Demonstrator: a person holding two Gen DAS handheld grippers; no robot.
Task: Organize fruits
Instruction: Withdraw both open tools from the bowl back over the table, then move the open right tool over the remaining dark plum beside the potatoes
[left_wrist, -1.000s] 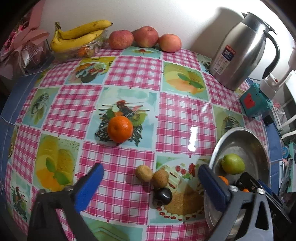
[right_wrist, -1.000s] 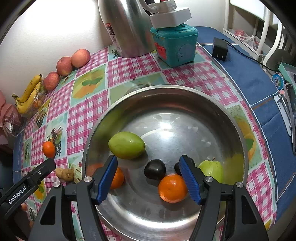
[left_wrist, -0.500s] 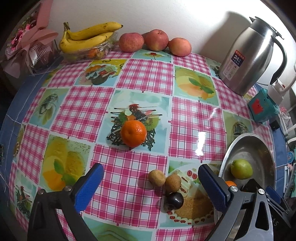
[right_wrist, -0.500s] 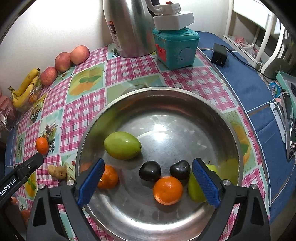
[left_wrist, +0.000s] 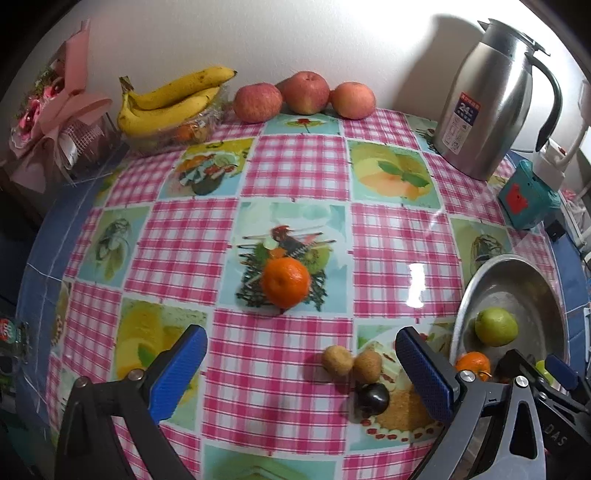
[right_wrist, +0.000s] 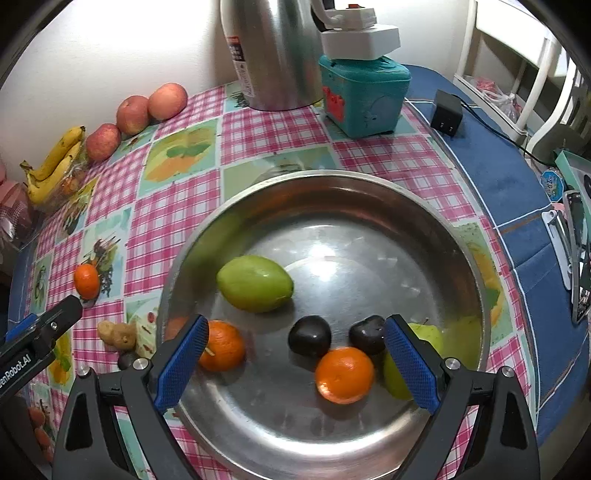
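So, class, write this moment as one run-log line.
left gripper: open, empty, above tablecloth | right gripper: open, empty, over steel bowl | loose orange: on tablecloth | bowl: two oranges, two dark plums, green fruits

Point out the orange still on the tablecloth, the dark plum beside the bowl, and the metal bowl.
orange (left_wrist: 285, 282): left wrist view, middle of its peel.
dark plum (left_wrist: 372, 397): left wrist view, centre of its skin.
metal bowl (right_wrist: 332, 181): right wrist view, far rim.
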